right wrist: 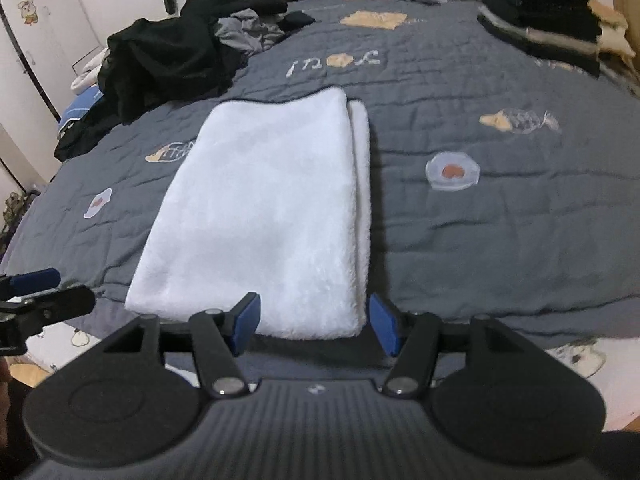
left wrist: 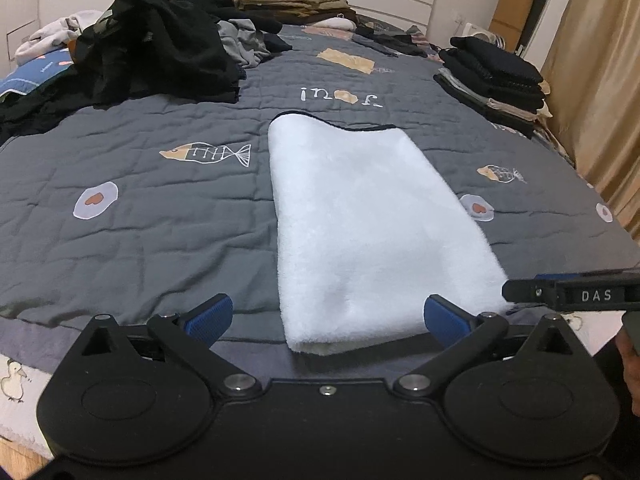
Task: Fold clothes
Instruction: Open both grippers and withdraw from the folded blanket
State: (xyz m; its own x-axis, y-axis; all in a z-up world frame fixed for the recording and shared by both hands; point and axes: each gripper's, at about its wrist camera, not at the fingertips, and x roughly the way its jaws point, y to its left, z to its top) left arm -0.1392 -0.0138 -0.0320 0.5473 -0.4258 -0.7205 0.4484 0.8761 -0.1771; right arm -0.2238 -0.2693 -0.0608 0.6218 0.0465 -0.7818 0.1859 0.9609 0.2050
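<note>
My left gripper (left wrist: 328,318): jaws spread wide, holding nothing.
My right gripper (right wrist: 314,326): jaws apart, holding nothing.
White fleece garment (left wrist: 360,220): folded, at 12 o'clock on the quilt (left wrist: 140,208).

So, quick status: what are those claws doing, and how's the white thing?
Left claw open, empty. Right claw open, empty. White fleece folded, flat on the quilt. Nothing in the way.

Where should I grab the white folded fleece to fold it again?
Probably pinch the white fleece at its two near corners, coming from the bed's near edge: it lies flat, long side pointing away, near end overhanging slightly, so the layers lift together.
</note>
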